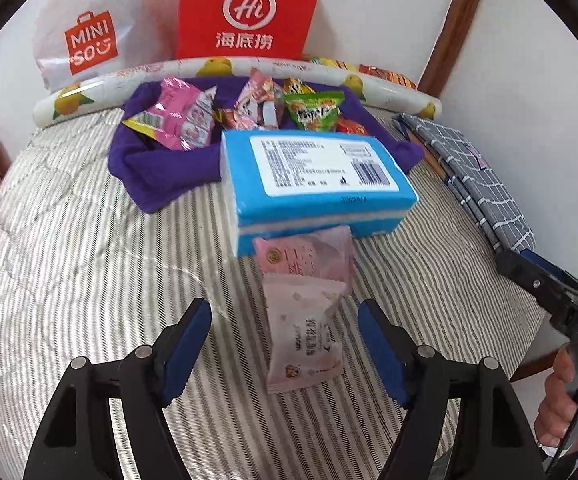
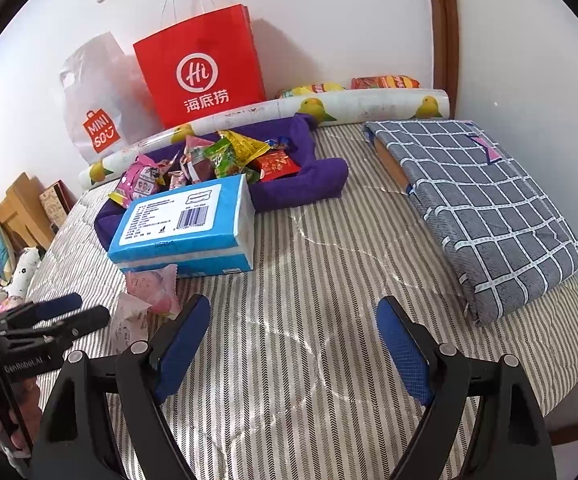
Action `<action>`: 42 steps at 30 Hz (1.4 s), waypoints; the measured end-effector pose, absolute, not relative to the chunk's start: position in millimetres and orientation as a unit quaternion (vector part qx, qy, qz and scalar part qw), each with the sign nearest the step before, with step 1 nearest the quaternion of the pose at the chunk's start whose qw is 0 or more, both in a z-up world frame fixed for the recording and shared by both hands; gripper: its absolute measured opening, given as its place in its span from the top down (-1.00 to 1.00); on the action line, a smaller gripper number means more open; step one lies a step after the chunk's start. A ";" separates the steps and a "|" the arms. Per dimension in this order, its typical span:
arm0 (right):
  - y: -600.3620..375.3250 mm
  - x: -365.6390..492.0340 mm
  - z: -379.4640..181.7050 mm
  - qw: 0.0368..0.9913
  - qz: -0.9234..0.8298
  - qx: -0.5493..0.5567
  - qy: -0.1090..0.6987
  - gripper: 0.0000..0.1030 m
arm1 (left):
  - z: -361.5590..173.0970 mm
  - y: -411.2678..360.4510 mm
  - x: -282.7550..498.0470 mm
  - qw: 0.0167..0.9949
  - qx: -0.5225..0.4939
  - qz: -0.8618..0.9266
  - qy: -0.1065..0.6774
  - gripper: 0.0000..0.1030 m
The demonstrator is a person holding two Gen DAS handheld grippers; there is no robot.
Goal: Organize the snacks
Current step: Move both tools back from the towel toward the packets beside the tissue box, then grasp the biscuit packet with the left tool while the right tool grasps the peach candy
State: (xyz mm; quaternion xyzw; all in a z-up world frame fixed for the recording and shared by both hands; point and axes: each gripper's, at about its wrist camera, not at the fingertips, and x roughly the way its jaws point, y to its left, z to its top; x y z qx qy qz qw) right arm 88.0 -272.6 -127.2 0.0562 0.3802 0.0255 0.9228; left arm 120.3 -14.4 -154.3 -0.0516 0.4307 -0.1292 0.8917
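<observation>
The bed cover (image 2: 329,280) looks like matt woven cloth with a herringbone stripe and quilted seams. The purple cloth (image 1: 161,176) is soft, matt and fleecy. On it, the snack packets (image 1: 181,120) are glossy, crinkled plastic film, and the two pale pink packets (image 1: 305,312) have a duller satin film. The blue tissue pack (image 1: 313,184) wears smooth, shiny plastic wrap with a white paper-like label. The red bag (image 2: 201,68) is smooth matt paper; the white bag (image 2: 97,112) is thin translucent plastic. The checked blanket (image 2: 481,208) is matt woven fabric. The left claw (image 1: 285,332) and right claw (image 2: 293,328) have matt black plastic arms and textured blue pads (image 2: 405,356).
</observation>
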 end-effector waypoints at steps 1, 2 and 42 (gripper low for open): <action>-273.5 88.4 -127.3 0.922 0.026 0.059 0.383 -0.65 | -156.9 -16.5 120.8 0.890 -0.050 -0.129 0.434 -0.44; -274.2 88.6 -127.3 0.920 0.027 0.061 0.385 -0.65 | -160.0 -19.3 121.3 0.889 -0.046 -0.128 0.437 -0.44; -206.9 95.7 -133.5 0.913 0.072 0.017 0.401 -0.65 | -153.2 53.4 129.9 0.897 -0.090 -0.097 0.421 0.35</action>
